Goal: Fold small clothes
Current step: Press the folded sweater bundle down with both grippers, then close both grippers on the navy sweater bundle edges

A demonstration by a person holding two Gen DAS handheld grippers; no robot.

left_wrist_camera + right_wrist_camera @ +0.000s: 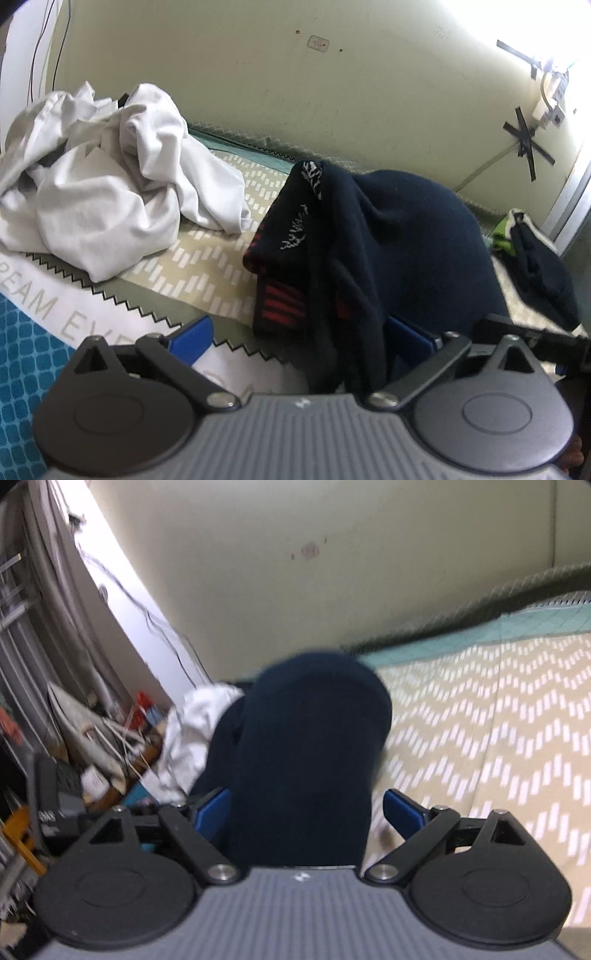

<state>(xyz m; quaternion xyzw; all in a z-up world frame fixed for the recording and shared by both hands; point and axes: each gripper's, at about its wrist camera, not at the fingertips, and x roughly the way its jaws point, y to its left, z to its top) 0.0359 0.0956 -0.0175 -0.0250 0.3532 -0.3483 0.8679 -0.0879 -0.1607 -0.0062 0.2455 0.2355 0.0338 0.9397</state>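
Both my left gripper point(299, 343) and right gripper point(306, 812) stood wide open, the navy garment point(399, 236) slack between their pads on the patterned bedcover point(207, 266). I judged a fold just laid down (white pile point(103, 177) untouched); next called for smoothing or fetching another piece.

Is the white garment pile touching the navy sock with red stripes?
Apart. The left wrist view shows a strip of bare patterned bedsheet between the white garment pile and the navy sock.

Bare patterned bedspread point(498, 709) lies open to the right of the dark navy garment point(306, 746), which fills the gap directly ahead. On the left a white clothes heap point(103, 177) blocks the bed, and the wall point(332, 92) closes off the far side.
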